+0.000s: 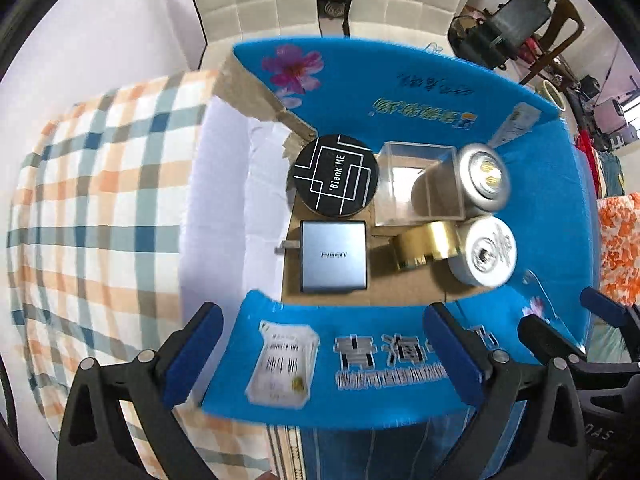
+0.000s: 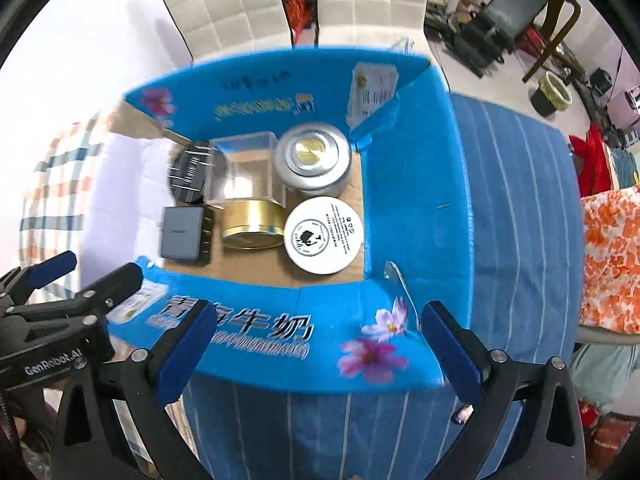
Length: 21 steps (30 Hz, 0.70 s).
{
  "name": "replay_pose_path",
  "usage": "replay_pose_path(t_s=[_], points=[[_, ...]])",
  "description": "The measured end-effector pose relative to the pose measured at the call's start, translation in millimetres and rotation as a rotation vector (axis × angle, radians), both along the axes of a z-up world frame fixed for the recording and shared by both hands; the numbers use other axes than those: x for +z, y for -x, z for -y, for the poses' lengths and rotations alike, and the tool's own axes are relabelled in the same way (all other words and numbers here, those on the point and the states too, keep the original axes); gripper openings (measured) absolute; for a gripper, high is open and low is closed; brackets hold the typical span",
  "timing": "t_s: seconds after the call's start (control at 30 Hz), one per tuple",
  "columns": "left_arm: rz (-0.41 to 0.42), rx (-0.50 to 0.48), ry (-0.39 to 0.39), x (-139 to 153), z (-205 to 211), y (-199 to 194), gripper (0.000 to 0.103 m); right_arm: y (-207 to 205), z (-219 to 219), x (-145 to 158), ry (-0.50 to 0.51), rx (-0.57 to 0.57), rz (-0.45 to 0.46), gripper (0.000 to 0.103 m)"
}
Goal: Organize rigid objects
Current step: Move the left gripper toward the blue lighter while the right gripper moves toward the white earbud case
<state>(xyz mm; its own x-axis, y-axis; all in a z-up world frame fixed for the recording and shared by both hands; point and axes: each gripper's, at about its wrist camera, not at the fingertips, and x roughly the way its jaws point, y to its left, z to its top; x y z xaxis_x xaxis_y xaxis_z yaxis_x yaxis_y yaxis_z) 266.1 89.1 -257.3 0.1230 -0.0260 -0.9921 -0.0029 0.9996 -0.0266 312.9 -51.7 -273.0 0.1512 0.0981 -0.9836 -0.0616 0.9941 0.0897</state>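
Both tongs hover spread and empty over the near flap of a blue cardboard box (image 1: 400, 92). Seen from the left wrist, the left gripper (image 1: 326, 354) has its blue-padded fingers wide apart above the printed flap; seen from the right wrist, the right gripper (image 2: 316, 354) is likewise spread above the flap's flower print, with the left gripper also showing at that view's left edge.

Six rigid objects sit on the box's brown floor in two rows. At the far left is a black round tin (image 1: 336, 176) marked "Blank ME", beside it a clear plastic cube box (image 1: 416, 184), then a silver round tin (image 2: 314, 158) with a gold centre on its lid, standing in the far right corner. In the near row, a grey PISEN charger (image 1: 334, 256) lies flat with its prongs pointing left, next to a gold tin (image 2: 254, 226), and a white round tin (image 2: 323, 237) with printed lid sits at the near right corner, touching or just beside the gold one.

The box rests between a plaid cloth (image 1: 100, 200) on the left and a blue striped cloth (image 2: 516, 200) on the right. White padded chairs (image 2: 240, 4) stand beyond the box.
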Motion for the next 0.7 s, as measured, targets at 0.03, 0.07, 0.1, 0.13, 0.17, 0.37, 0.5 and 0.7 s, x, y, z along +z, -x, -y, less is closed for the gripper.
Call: replay_pose_path(t_s=[0.03,0.07,0.1,0.13,0.17,0.37,0.5,0.7], points=[[0.012,-0.001,-0.003,5.4,0.0,4.2,0.103,11.9,10.7,11.6,-0.008,0.0,0.013,0.103],[0.025,-0.001,-0.002,11.4,0.5,9.1,0.103,16.4,11.1,21.0,-0.013,-0.002,0.024,0.103],[0.036,-0.002,0.0,20.8,-2.4,11.6,0.103,23.5,11.7,29.7,-0.019,-0.003,0.039,0.103],[0.046,-0.001,-0.008,27.9,-6.3,13.4,0.103,33.6,16.1,38.1,-0.025,-0.005,0.052,0.103],[0.061,-0.003,-0.02,35.1,-8.8,15.2,0.103,39.8,20.1,46.1,-0.027,-0.005,0.071,0.103],[0.169,0.002,-0.039,81.3,-14.0,45.1,0.103,78.4,22.1,100.7,-0.047,0.006,0.149,0.103],[0.229,0.002,-0.036,111.2,-9.8,66.0,0.103,99.2,27.3,128.4,-0.051,0.001,0.204,0.103],[0.3,-0.011,-0.039,148.8,-4.6,95.7,0.103,132.1,40.8,166.8,-0.07,0.007,0.266,0.103]])
